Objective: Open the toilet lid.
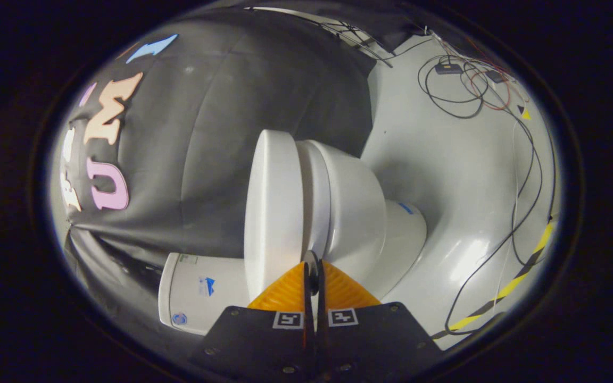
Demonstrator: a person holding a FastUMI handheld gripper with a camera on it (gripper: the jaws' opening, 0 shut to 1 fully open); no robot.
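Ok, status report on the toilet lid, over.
Tool closed, tips at the lid's edge. Toilet lid looks down on the bowl. Nothing between tool and lid; cables lie on the floor beyond.

Floor point(445, 175): pale, glossy, right half of the frame. Toilet point(349, 213) standing on it, centre. Loose cables point(461, 90) lying upper right. Yellow-and-black striped tape point(519, 279) stuck down at lower right. Gripper point(313, 276) fingers nearly together, bottom centre.
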